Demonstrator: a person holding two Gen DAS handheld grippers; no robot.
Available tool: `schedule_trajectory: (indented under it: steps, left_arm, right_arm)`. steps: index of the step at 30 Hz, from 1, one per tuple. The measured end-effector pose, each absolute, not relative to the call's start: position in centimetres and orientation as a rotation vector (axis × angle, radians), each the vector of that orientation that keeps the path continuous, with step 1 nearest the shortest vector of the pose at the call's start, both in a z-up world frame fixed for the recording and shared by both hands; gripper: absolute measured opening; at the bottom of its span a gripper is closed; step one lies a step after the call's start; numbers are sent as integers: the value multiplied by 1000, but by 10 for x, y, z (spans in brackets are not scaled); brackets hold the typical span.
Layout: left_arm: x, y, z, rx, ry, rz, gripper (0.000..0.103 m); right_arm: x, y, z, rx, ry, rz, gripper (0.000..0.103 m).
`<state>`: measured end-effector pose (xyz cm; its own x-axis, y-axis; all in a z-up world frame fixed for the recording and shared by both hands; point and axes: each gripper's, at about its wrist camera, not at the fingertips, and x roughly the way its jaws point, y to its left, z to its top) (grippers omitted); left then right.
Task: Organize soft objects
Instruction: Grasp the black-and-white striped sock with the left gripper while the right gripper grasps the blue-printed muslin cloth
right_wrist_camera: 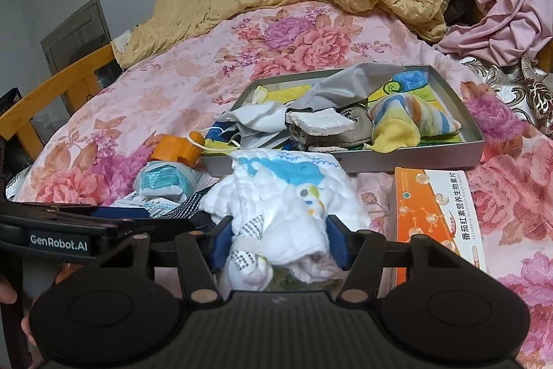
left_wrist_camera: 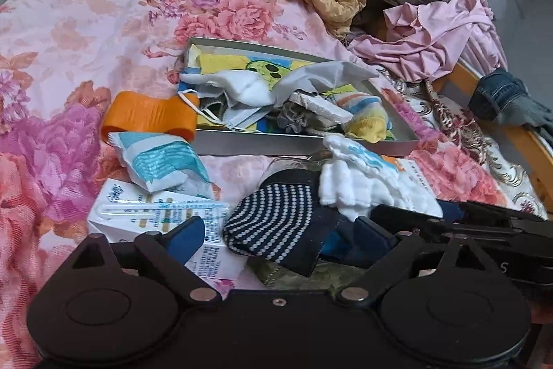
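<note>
Right hand-held gripper (right_wrist_camera: 276,239) clenched the white muslin cloth (right_wrist_camera: 283,196), presumably for the tray (right_wrist_camera: 414,158); left hand-held gripper (left_wrist_camera: 280,234) stood released around a dotted sock (left_wrist_camera: 273,220).

The white cloth (right_wrist_camera: 287,196) hides the tips of the right tongs (right_wrist_camera: 278,239). The orange box (right_wrist_camera: 435,213) hides partly behind them. The carton's (left_wrist_camera: 162,213) small print is too blurry to read.
</note>
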<state>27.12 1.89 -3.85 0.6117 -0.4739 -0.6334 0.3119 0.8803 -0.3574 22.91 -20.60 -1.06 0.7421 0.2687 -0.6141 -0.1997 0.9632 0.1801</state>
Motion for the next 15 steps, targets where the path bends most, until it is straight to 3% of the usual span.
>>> schedule_trajectory:
  steps: [8,15]
  left_arm:
    - [272,14,-41,-221,801,-492,78]
    - [272,14,-39,-216,810,-496,56]
  right_arm:
    - [229,-203,-10,100,691,256,59]
    - [229,-202,-10,100,692,257,59]
